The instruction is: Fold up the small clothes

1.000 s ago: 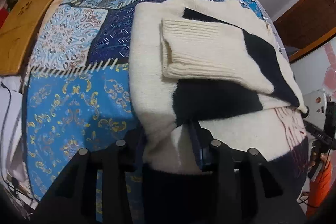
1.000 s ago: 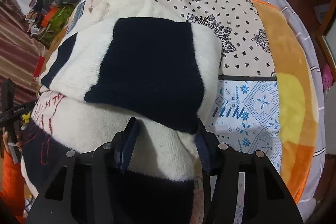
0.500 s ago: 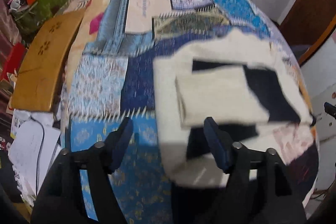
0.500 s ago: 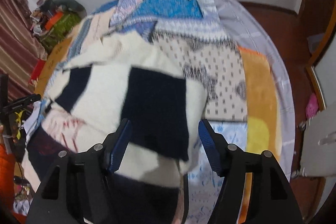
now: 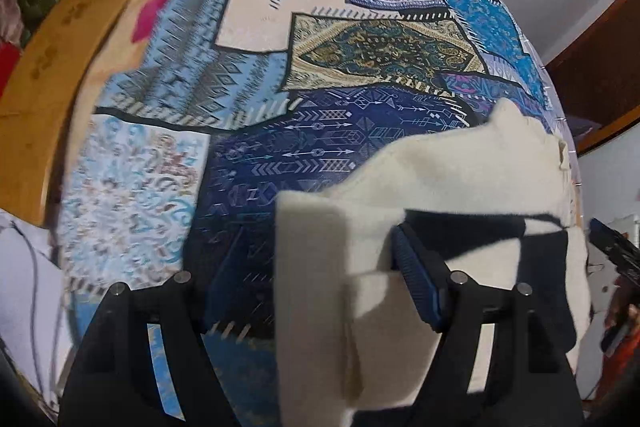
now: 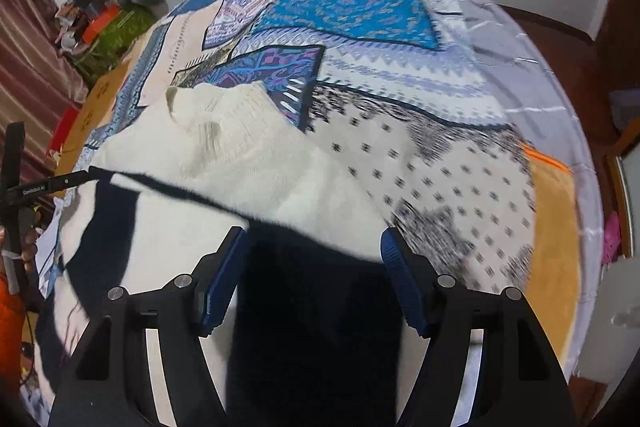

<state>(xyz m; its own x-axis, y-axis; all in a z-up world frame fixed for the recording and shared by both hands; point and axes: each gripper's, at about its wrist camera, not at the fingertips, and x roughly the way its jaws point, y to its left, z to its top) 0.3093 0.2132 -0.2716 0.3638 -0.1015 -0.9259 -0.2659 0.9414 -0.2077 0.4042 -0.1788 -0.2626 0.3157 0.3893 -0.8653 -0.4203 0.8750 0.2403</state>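
While the one sweater (image 5: 460,171) lies folded on the patchwork bedspread (image 5: 280,75), both claws hang just above it with their jaws spread wide and nothing held. In the left wrist view the left gripper (image 5: 316,291) has a ribbed cream sleeve (image 5: 312,291) running up between its two fingers, the rest of the garment spreading to the right. In the right wrist view the right gripper (image 6: 312,283) frames a black block of the sweater (image 6: 224,155), with cream knit beyond. The knit looks thick and fuzzy (cream with black panels), its folded edges soft and rounded. Each gripper has two black fingers with ridged blue pads (image 6: 396,267). The bedspread is flat printed cloth in blue, cream and black patches.
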